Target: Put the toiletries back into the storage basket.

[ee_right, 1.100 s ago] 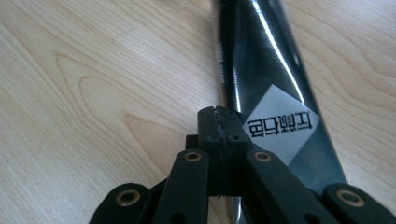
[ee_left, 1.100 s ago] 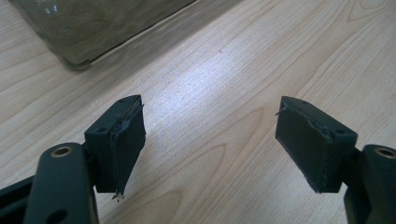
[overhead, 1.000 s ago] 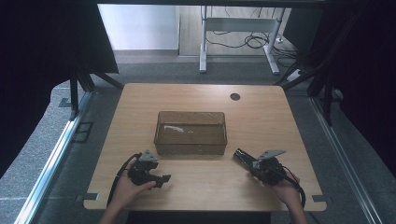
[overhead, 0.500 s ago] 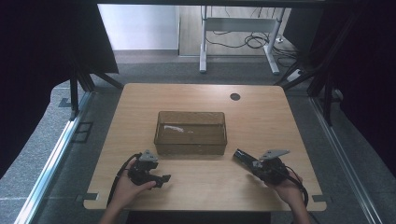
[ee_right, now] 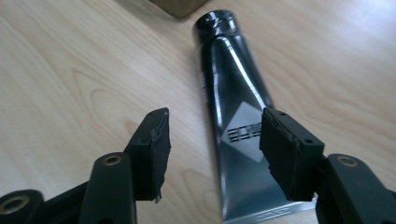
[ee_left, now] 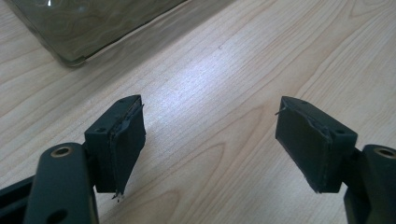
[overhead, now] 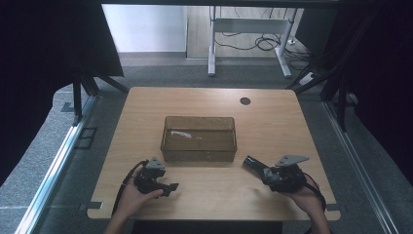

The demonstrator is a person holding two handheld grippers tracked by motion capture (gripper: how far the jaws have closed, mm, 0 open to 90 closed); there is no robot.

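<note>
A black tube [ee_right: 233, 93] with a screw cap lies flat on the wooden table [overhead: 204, 200], its cap towards the translucent brown box [overhead: 198, 152]. My right gripper [ee_right: 212, 126] stands over the tube's flat end. Its jaws have just been opening and now stand apart, with the tube between them, nearer the right-hand pad [ee_right: 280, 149]. In the high view the tube [overhead: 253, 163] pokes out ahead of the right gripper [overhead: 267, 171]. My left gripper [ee_left: 210, 116] is open over bare wood, and in the high view the left gripper [overhead: 168, 185] sits near the table's front left.
The box's corner [ee_left: 88, 28] lies just ahead-left of the left jaws. A small pale scrap [overhead: 181, 133] lies inside the box. A dark round hole [overhead: 245, 101] sits in the table's far right part. Table legs and cables [overhead: 248, 44] stand on the floor beyond.
The right gripper has slipped back slightly towards the person while the tube stays where it lay. The left gripper has not moved.
</note>
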